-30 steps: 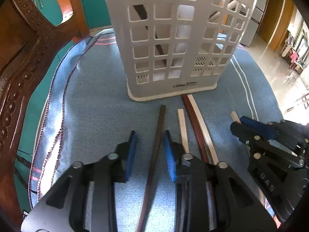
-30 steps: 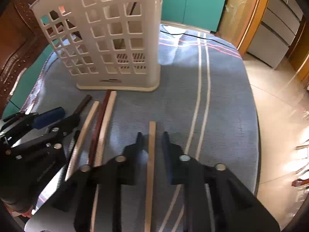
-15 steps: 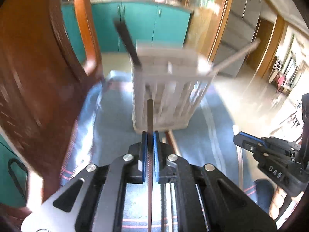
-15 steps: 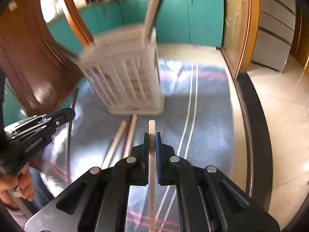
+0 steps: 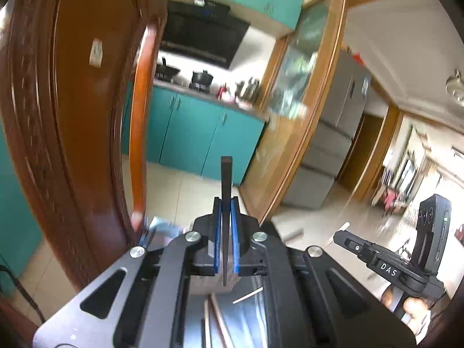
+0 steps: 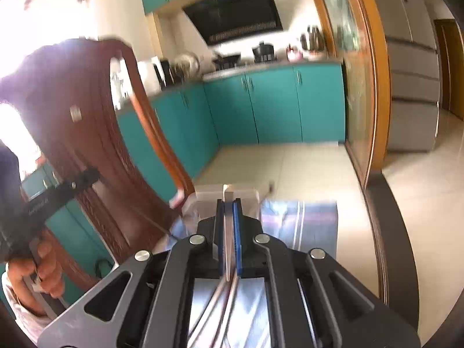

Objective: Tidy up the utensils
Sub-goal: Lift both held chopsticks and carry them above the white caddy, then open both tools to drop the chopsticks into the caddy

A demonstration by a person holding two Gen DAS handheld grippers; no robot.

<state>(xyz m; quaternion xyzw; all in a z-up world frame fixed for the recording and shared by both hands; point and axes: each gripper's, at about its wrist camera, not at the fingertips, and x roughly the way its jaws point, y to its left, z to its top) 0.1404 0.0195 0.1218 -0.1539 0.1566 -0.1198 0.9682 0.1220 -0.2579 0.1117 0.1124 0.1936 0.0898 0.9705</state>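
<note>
Gripping one chopstick apiece, the left gripper (image 5: 226,232) pinches a dark chopstick (image 5: 226,185) and the right gripper (image 6: 229,232) a pale chopstick (image 6: 228,203), both lifted. The white basket (image 6: 208,195) sits just ahead (rim barely visible). By my reading neither is deposited yet, and other loose chopsticks (image 5: 216,313) lie on the cloth below.

Bright daylight — window glare blows out right-wrist view's left edge; motion blur throughout, heavy fisheye bending at edges.

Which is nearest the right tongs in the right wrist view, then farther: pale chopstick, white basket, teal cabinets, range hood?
1. Pale chopstick: clamped in the right tongs.
2. White basket: just ahead, below.
3. Teal cabinets: across the floor.
4. Range hood: high above the cabinets.
</note>
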